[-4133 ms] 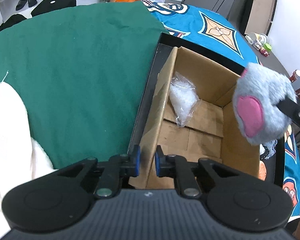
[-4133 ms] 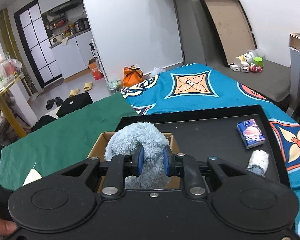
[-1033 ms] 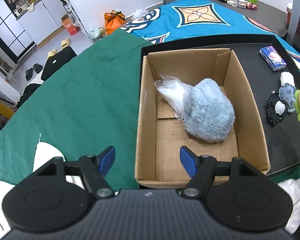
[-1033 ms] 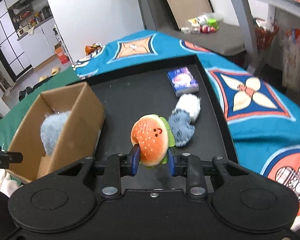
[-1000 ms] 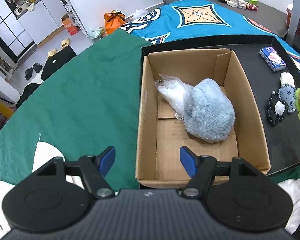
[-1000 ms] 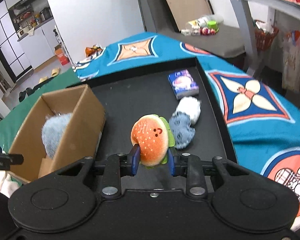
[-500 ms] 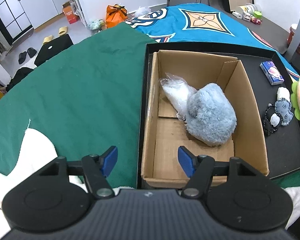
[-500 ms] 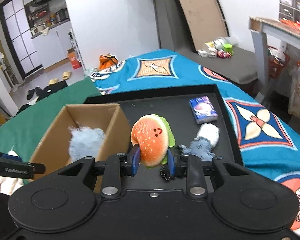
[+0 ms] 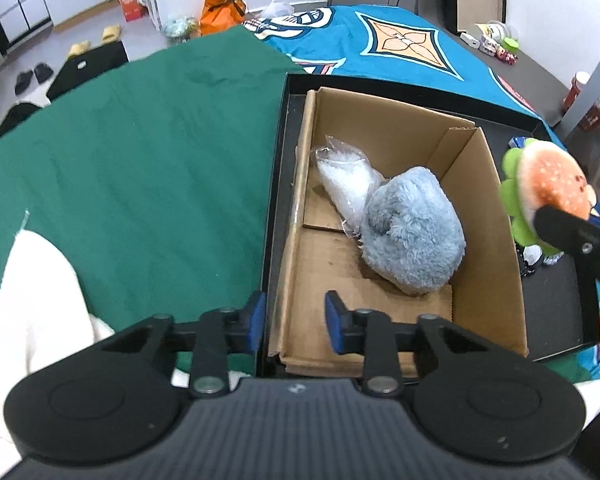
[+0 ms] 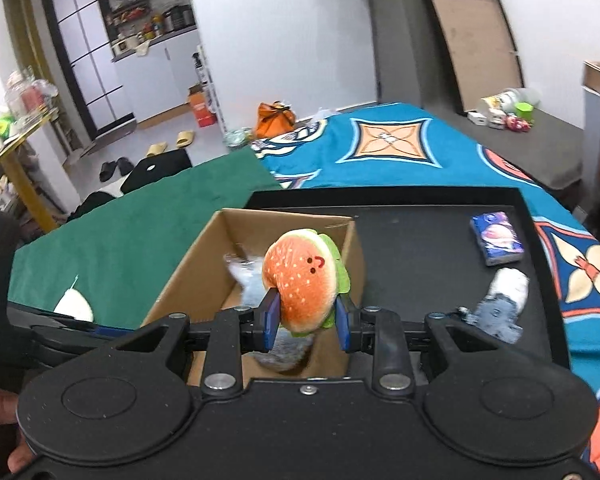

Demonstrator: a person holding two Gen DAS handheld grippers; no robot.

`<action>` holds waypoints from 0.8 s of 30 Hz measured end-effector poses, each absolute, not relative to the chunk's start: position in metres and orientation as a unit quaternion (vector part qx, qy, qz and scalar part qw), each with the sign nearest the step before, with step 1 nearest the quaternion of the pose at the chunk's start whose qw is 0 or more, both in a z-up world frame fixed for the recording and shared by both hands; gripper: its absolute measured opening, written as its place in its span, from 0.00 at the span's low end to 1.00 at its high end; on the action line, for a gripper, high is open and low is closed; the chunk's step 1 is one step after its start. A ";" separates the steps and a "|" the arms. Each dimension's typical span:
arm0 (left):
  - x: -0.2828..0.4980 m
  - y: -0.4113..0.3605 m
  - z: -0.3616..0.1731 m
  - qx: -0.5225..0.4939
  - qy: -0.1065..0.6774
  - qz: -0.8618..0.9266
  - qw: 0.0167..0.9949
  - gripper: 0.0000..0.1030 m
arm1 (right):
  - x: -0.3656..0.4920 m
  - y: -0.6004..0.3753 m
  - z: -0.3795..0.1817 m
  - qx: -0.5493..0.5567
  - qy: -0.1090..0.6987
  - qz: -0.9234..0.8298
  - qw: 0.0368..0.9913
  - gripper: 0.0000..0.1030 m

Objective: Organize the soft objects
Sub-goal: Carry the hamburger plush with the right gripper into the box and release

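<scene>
Right gripper (image 10: 307,326) clamps the burger plush (image 10: 302,280), both pads pressed into its lower half, bun face toward the camera. In the right wrist view the box (image 10: 188,268) opening sits directly behind and below the plush, from about 10 to 12 o'clock of the gripper, so the drop looks like a short push forward and down. Judgement: the plush is at or just past the box's right wall, not yet clearly over the middle.

Left gripper (image 9: 296,320) is closing, nothing pinched yet; the box's near-left wall (image 9: 290,280) stands between its jaws, so it seems set to steady the box. The left hand is nearer the box; the right carries the load.

Left wrist view shows what the other hides: the box floor, with the blue plush (image 9: 414,236) lying across the middle-right, long axis roughly 10 to 4 o'clock, and a clear bag (image 9: 348,184) touching it at 10 o'clock. Free floor is at the near end, 6 o'clock of the blue plush. Here the burger plush (image 9: 548,192) hangs at 3 o'clock, outside the right wall.

Right wrist view alone shows the leftovers on the black tray (image 10: 420,264): a tissue pack (image 10: 496,238) and a small grey toy (image 10: 500,304), at 2 to 3 o'clock.
</scene>
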State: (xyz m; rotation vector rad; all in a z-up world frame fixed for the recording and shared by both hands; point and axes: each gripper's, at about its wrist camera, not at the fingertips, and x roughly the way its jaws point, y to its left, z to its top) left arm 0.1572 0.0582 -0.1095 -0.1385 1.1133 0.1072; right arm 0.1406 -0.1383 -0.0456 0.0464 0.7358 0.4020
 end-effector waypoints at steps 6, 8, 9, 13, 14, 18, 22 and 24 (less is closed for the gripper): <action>0.159 0.071 -0.117 -0.099 0.528 0.036 0.843 0.20 | 0.143 -0.114 -0.043 0.006 0.358 0.207 0.910 0.28; 0.158 0.076 -0.118 -0.111 0.526 0.034 0.843 0.17 | 0.144 -0.107 -0.042 0.006 0.358 0.212 0.909 0.28; 0.158 0.078 -0.119 -0.116 0.525 0.033 0.843 0.17 | 0.145 -0.102 -0.042 0.003 0.358 0.215 0.909 0.28; 0.158 0.083 -0.120 -0.135 0.522 0.027 0.842 0.16 | 0.149 -0.085 -0.039 -0.003 0.360 0.225 0.905 0.29; 0.158 0.085 -0.121 -0.138 0.521 0.026 0.842 0.15 | 0.150 -0.082 -0.038 -0.003 0.360 0.226 0.905 0.29; 0.156 0.090 -0.121 -0.151 0.517 0.024 0.842 0.13 | 0.154 -0.071 -0.033 0.003 0.355 0.241 0.903 0.35; 0.157 0.093 -0.122 -0.158 0.516 0.023 0.841 0.13 | 0.156 -0.067 -0.034 0.015 0.346 0.260 0.901 0.74; 0.157 0.093 -0.121 -0.159 0.514 0.024 0.843 0.13 | 0.154 -0.069 -0.036 0.015 0.344 0.254 0.904 0.77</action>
